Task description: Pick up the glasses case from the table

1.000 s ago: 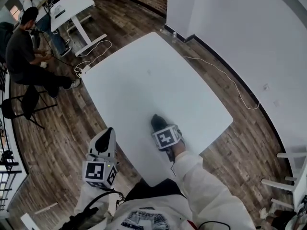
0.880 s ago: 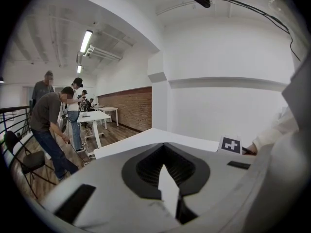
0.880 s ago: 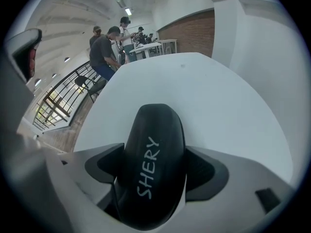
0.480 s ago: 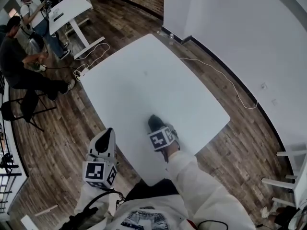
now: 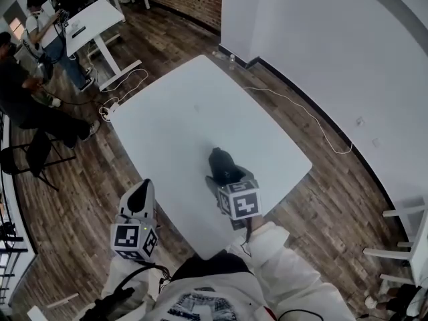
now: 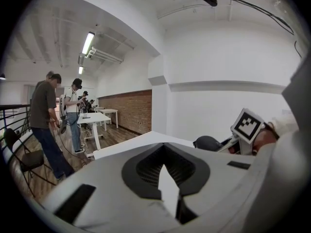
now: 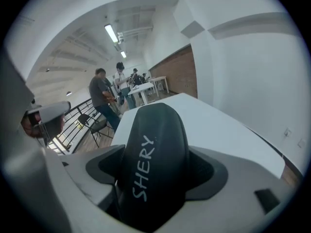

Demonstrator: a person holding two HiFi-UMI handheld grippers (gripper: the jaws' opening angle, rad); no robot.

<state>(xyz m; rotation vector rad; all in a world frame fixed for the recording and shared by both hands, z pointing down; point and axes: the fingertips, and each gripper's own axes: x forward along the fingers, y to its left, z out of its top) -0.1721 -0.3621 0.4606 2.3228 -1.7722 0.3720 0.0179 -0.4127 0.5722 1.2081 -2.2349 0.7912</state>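
Note:
The glasses case is a dark, rounded hard shell with "SHERY" printed in pale letters. My right gripper holds it between its jaws, which are closing on it, and it hangs above the near part of the white table. In the right gripper view the case fills the gap of the right gripper, pressed on both sides. My left gripper stays off the table's near left edge, shut and empty. The left gripper view shows the left gripper with the case off to the right.
People stand and sit by a white desk at the far left. A dark chair stands on the wood floor at left. A cable trails across the floor beside the white wall. A white chair is at lower right.
My right gripper has risen with the glasses case, lifting it off the table top and tipping it more level. The left gripper has stayed where it was.

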